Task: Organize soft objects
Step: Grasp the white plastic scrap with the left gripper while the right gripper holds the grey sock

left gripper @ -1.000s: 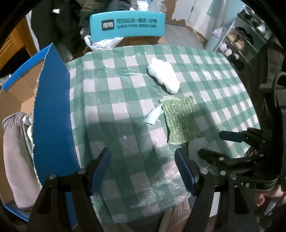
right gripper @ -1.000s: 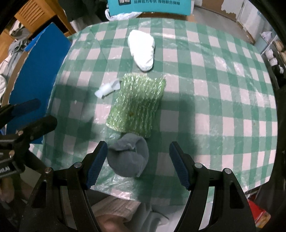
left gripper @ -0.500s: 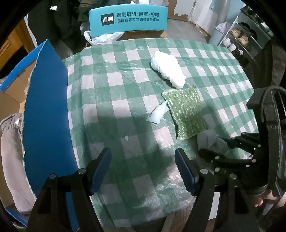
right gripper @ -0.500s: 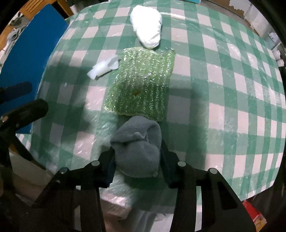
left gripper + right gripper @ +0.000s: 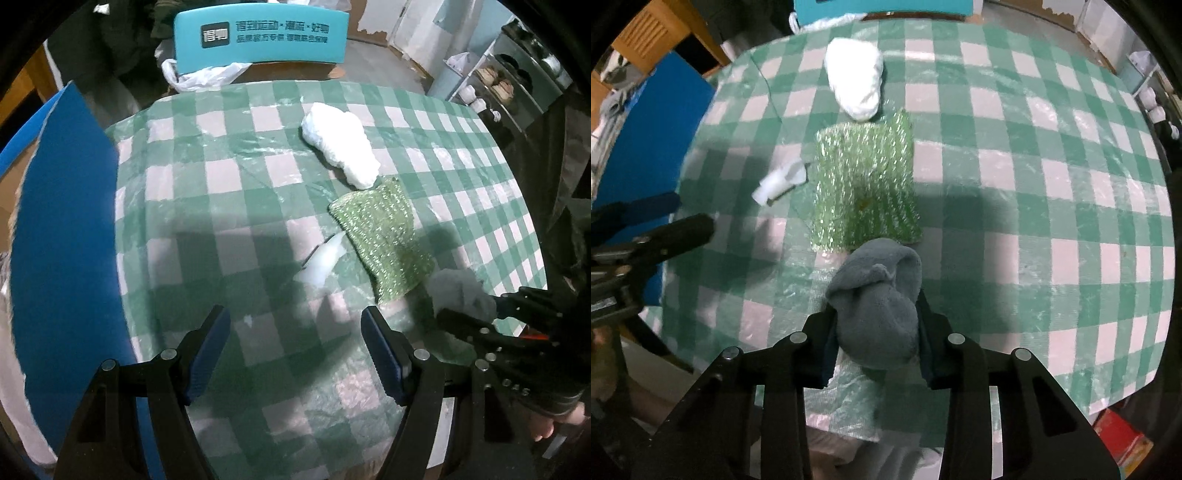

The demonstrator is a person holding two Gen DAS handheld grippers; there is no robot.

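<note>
A grey sock (image 5: 879, 295) is clamped in my right gripper (image 5: 877, 336), just at the near edge of a green shiny scrub cloth (image 5: 866, 188). The sock also shows in the left wrist view (image 5: 458, 291), beside the cloth (image 5: 384, 240). A white fluffy pad (image 5: 855, 81) (image 5: 340, 144) lies beyond the cloth. A small white crumpled scrap (image 5: 781, 181) (image 5: 325, 262) lies left of the cloth. My left gripper (image 5: 295, 350) is open and empty over the near part of the table, left of the right gripper.
The round table has a green-and-white checked cover (image 5: 229, 206). A blue-sided cardboard box (image 5: 62, 236) stands at the table's left edge. A teal chair back (image 5: 258, 33) is behind the table. Shelves with dishes (image 5: 517, 81) stand at the far right.
My right gripper has shut on the grey sock and moved it toward the green cloth's near edge. My left gripper has stayed open and shifted slightly forward over the table.
</note>
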